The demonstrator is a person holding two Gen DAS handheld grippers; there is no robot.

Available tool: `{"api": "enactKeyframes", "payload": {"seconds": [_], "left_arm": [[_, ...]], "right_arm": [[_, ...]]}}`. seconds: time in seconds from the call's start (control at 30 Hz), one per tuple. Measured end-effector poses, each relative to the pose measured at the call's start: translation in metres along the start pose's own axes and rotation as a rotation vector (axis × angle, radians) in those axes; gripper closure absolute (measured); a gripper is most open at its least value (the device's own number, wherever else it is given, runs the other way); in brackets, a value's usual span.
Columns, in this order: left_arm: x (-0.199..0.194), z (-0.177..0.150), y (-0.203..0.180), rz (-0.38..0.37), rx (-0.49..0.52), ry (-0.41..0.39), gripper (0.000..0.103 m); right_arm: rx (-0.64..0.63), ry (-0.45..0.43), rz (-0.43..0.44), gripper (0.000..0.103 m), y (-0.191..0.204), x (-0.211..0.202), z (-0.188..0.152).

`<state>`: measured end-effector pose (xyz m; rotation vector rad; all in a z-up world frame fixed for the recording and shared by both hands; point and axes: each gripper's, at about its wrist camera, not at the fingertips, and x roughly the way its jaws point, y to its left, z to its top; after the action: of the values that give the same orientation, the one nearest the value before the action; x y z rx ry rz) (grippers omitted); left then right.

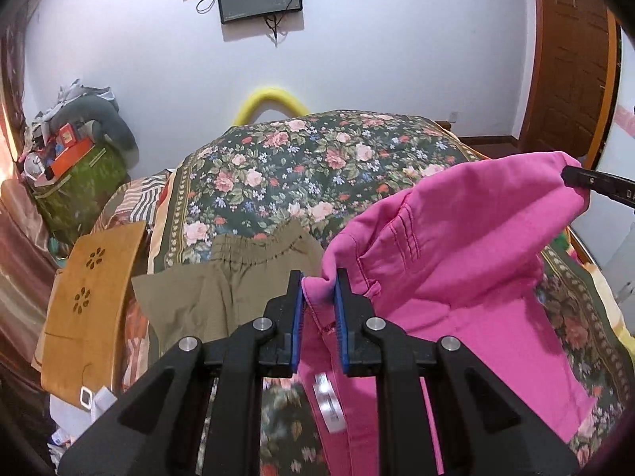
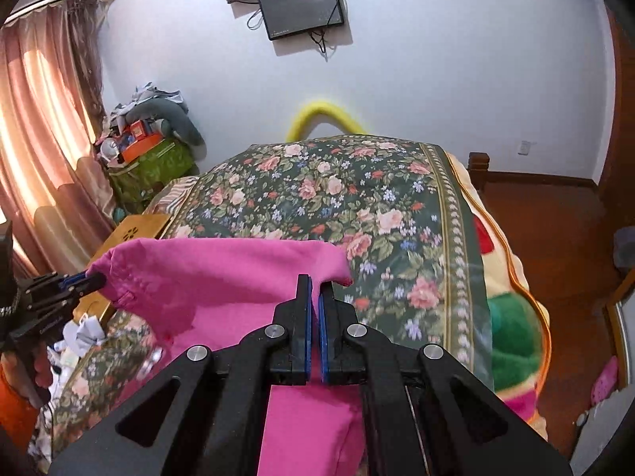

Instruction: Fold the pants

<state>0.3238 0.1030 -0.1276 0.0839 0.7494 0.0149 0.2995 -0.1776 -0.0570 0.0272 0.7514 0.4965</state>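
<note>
The bright pink cotton pants (image 1: pixel 456 238) are held up off the bed covered by a dark green quilt printed with pink roses (image 1: pixel 301 166), stretched between the two tongs. In the left wrist view, the left tongs (image 1: pixel 319 281) are seen narrowed onto a bunched fold of the pink fabric near a stitched seam; both blue pads press on the cloth. A white label (image 1: pixel 327 402) hangs from the fabric just below the pads. The far right corner of the garment is pinched by the right tongs (image 1: pixel 571 176), which enter from the right edge of that view.

In the right wrist view, the right tongs (image 2: pixel 315 283) are closed almost fully, with a thin layer of pink cloth caught between the pads. From there the top edge of the pants (image 2: pixel 222 273) runs leftward to the left tongs (image 2: pixel 93 279), where it is gripped. The lower part of the garment drapes down toward the near edge of the quilt (image 2: pixel 357 206).

A pair of olive-green pants with an elastic waistband (image 1: pixel 222 277) lies flat on the bed, left of the pink garment. A tan wooden board with flower-shaped cut-outs (image 1: pixel 87 301) rests at the left side of the bed. Two dark wall-mounted screens (image 2: pixel 297 4) are noted on the far white wall.
</note>
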Motion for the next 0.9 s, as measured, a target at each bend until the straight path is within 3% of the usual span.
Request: {"api": "enactKeyframes", "payload": {"seconds": [0.4,0.9], "left_arm": [[-0.042,-0.060,-0.005,-0.031,-0.008,0.052,0.088],[-0.066,-0.133,-0.025,-0.057,0.019,0.138,0.089]], "right_arm": [[-0.066,-0.007,-0.021,0.101,0.022,-0.052,-0.064],[-0.184,0.088,-0.086,0.100,0.040,-0.066,-0.149]]}}
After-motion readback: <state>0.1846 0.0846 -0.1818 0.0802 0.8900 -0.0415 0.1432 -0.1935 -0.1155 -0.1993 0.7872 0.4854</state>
